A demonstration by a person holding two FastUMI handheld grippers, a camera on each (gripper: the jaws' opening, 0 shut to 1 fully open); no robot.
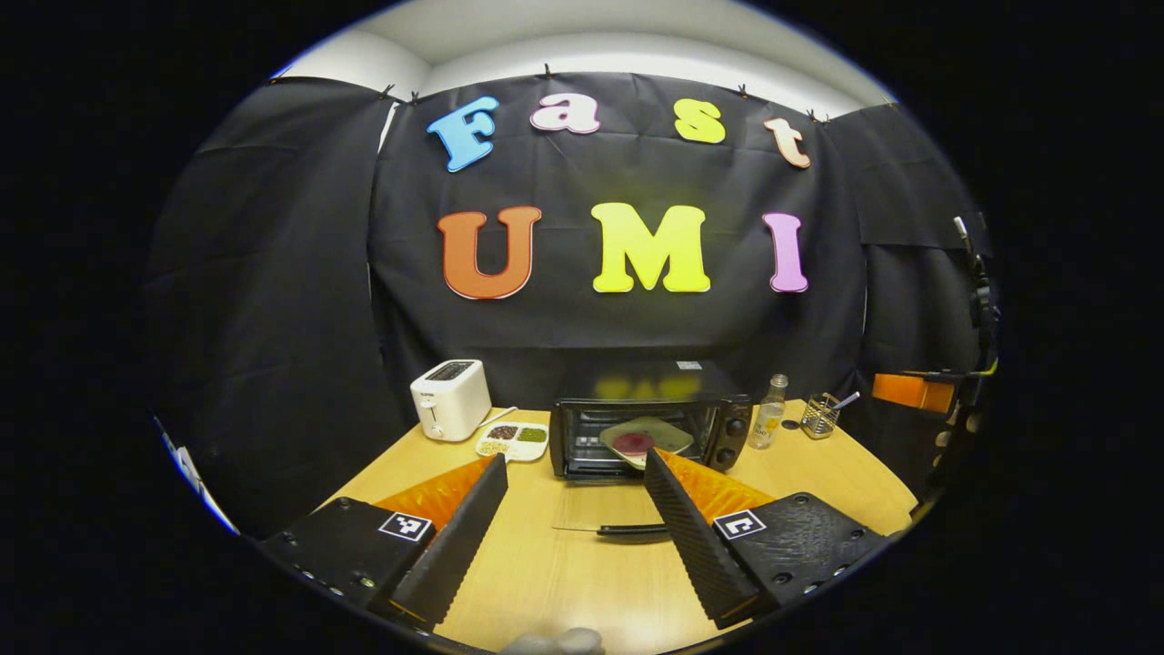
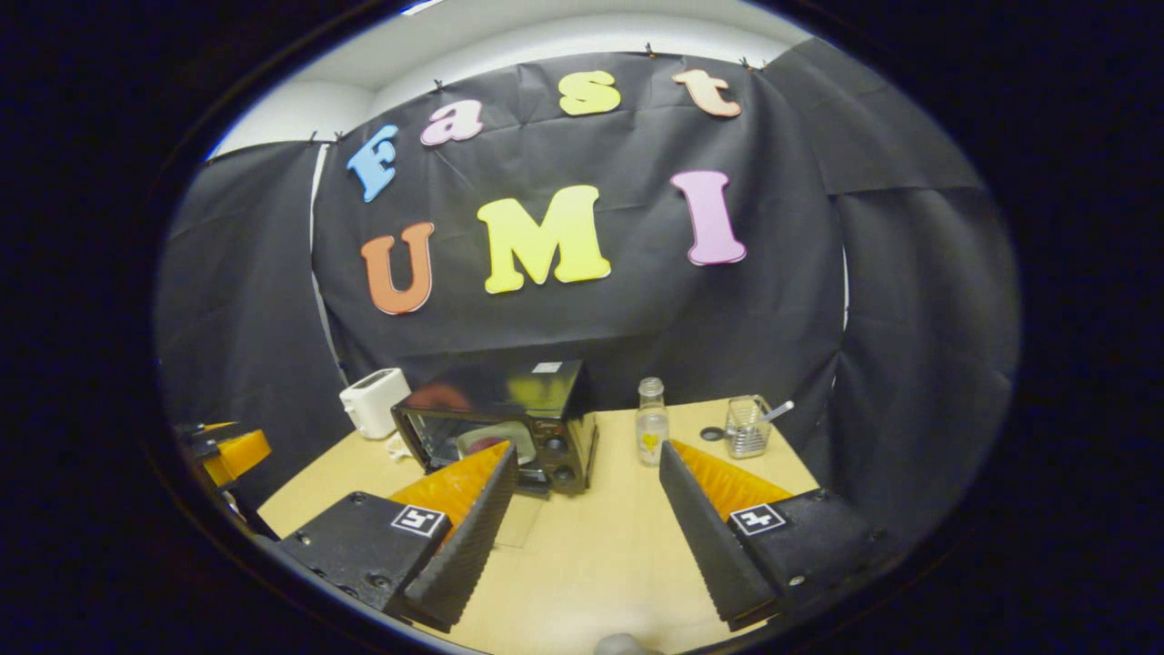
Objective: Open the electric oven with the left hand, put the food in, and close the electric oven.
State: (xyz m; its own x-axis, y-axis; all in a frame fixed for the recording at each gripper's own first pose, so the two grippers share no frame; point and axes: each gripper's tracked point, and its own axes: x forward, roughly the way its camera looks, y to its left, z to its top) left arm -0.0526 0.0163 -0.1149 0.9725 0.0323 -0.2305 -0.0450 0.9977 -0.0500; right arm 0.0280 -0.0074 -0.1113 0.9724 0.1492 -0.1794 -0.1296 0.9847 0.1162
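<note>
The oven (image 1: 650, 426) stands open at the table's (image 1: 582, 582) far side, its door (image 1: 605, 509) flat, with the food (image 1: 637, 443) on a plate (image 1: 668, 433) inside. My left gripper (image 1: 575, 523) faces it, jaws wide apart and empty, door handle (image 1: 632, 529) between the fingers. My right gripper (image 2: 587, 518) hangs wide open, empty, oven ahead-left.

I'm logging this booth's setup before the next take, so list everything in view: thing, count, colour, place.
table: one, light wood, carrying everything.
electric oven: one, black, table centre, glass door lowered flat toward the camera.
plate of food: one, pale green with a dark red patch, inside the oven.
toaster: one, white, left of the oven.
divided dish: one, white, between toaster and oven.
bottle: one, clear, right of the oven.
wire holder: one, metal, right of the bottle, utensil inside.
left gripper: open, over the table.
right gripper: open, over the table.
</note>
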